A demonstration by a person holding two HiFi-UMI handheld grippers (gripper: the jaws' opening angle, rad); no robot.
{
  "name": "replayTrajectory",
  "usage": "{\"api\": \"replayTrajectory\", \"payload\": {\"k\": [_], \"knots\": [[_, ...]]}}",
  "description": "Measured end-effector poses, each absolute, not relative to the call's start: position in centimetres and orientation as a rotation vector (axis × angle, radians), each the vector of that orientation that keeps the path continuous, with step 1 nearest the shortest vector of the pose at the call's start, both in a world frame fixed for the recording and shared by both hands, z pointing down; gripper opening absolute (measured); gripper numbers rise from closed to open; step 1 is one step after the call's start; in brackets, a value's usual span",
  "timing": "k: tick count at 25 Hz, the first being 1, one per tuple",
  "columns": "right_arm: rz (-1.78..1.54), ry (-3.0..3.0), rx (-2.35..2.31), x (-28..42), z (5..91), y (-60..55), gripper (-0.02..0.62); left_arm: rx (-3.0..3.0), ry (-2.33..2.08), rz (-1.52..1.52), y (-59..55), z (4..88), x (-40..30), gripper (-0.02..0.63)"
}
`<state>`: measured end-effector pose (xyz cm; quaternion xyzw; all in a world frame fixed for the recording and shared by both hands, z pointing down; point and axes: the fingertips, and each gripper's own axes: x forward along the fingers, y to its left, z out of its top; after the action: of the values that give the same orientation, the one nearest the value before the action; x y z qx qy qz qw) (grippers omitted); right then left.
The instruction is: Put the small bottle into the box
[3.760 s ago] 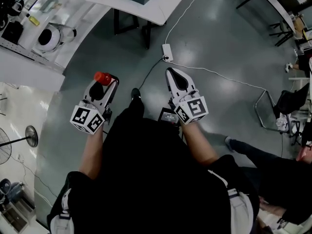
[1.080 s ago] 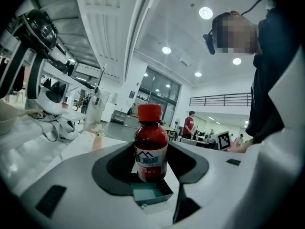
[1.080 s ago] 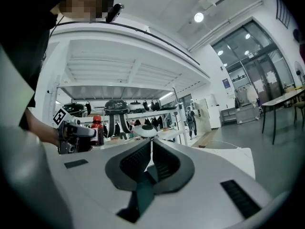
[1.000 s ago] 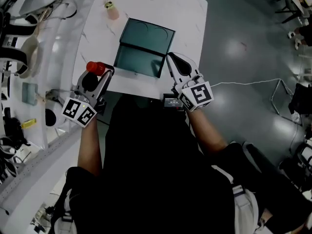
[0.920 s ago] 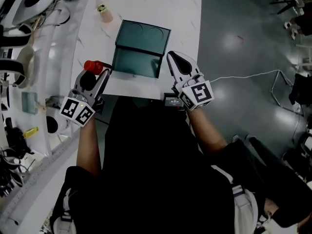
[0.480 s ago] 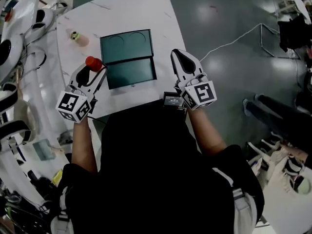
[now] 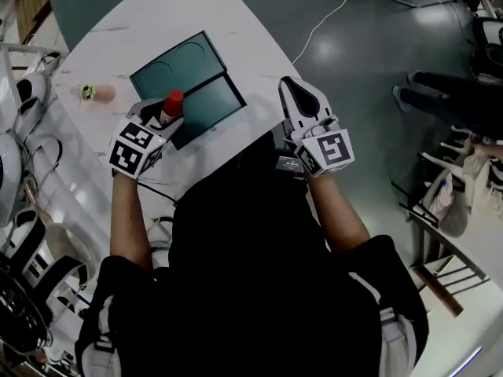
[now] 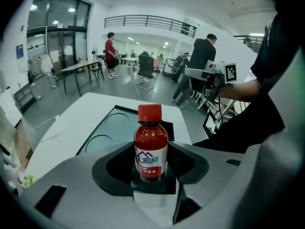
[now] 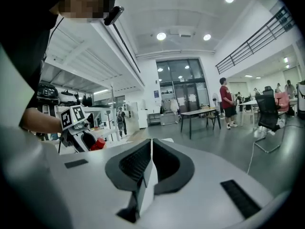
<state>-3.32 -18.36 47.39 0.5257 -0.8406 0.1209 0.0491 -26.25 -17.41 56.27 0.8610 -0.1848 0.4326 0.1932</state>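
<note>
Since half a second ago the left gripper has come in from beside the box to its near-left corner, and the table now lies slantwise in the head view.

Nearest to us, the left gripper's jaws stand wide and press on the bottle from both sides. It stands upright between them, dark red with a white label and a red cap. In the head view the cap overlaps the box's corner. We cannot tell for sure whether the bottle is over the rim or just short of it.

The right gripper hangs at the table's near-right edge, apart from the box. Its jaws are pressed together with nothing between them.

Beyond the bottle lies the box, dark green and open. Its near half is plain and its far half has two round hollows. To the left of the box, well apart from it, a small pinkish thing lies on the white table; it may be a second bottle.

Farther off, the left gripper view shows a person in a red top by a dark table and a person in dark clothes closer on the right.
</note>
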Motion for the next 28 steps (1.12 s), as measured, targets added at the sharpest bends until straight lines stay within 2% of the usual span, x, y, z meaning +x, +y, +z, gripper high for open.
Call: {"api": "replayTrajectory", "payload": {"k": [13, 28], "knots": [[0.445, -2.338, 1.882, 0.1, 48.4, -13.0, 0.038, 2.229, -0.142, 1.585, -14.9, 64.8, -21.6, 0.225], [0.464, -2.305, 1.940, 1.4, 48.7, -11.9, 0.038, 2.148, -0.144, 1.773, -15.2, 69.1, -20.5, 0.225]]}}
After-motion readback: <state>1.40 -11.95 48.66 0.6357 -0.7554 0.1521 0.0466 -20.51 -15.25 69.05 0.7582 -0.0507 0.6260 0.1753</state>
